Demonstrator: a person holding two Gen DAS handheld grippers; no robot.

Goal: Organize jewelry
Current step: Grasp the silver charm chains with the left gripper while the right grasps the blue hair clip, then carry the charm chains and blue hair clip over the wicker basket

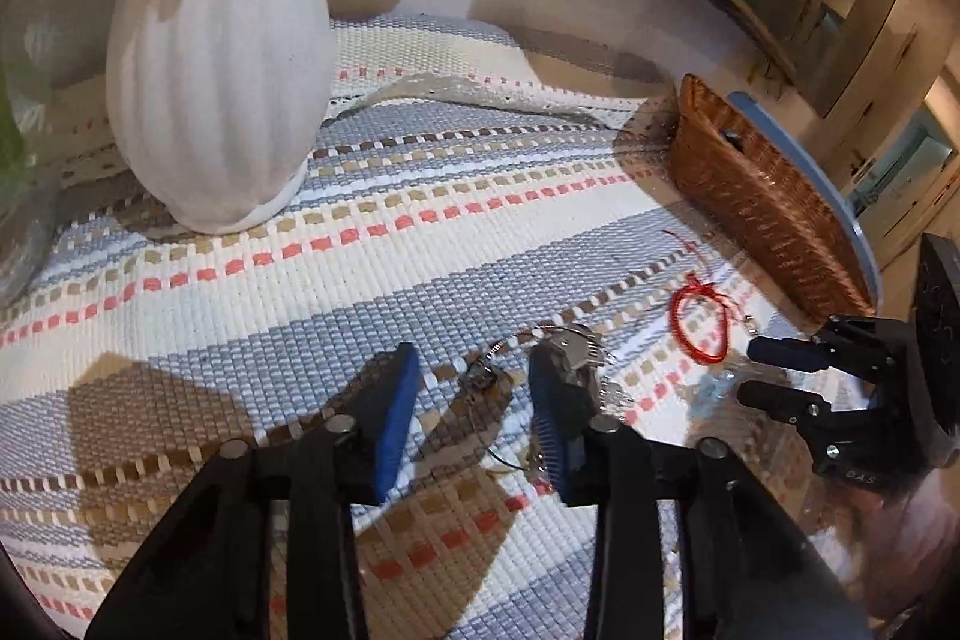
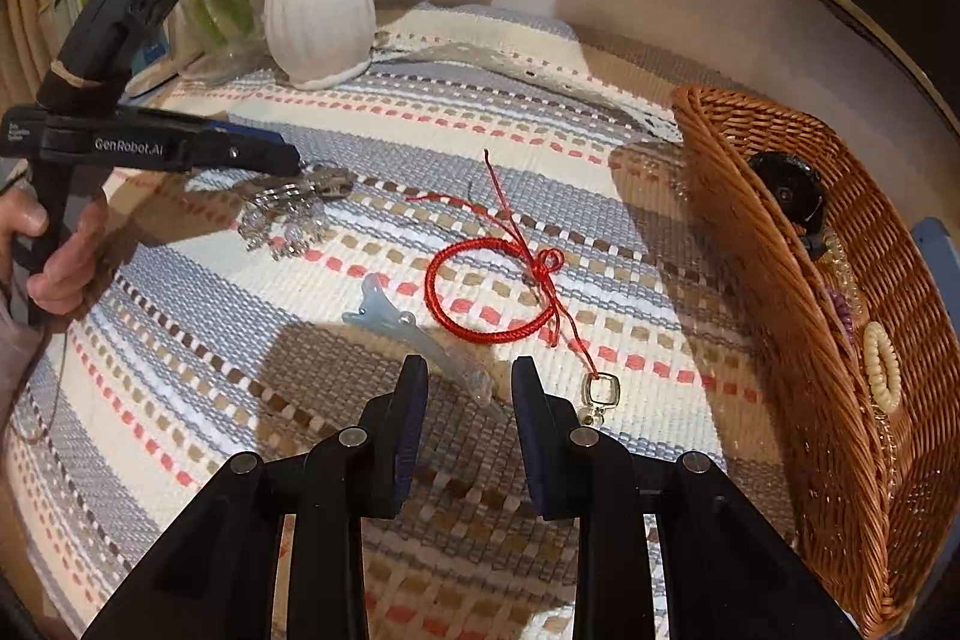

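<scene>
My left gripper (image 1: 474,358) stands open low over the striped woven mat (image 1: 360,244). A small dark pendant on a thin chain (image 1: 482,377) lies between its blue pads, and neither pad touches it. A silver cluster of jewelry (image 1: 576,346) lies against the right fingertip. In the right wrist view the left gripper (image 2: 288,163) hovers at that silver cluster (image 2: 294,205). My right gripper (image 2: 469,367) is open, with the thin end of a pale blue hair clip (image 2: 390,319) lying between its pads. A red cord bracelet (image 2: 486,292) with a small metal charm (image 2: 603,389) lies just beyond.
A wicker basket (image 2: 780,316) stands at the right, holding a black round piece (image 2: 786,196) and a cream bead bracelet (image 2: 881,370). A white ribbed vase (image 1: 222,100) and a glass vase with green stems (image 2: 210,4) stand at the back left. A hand (image 2: 54,250) grips the left tool.
</scene>
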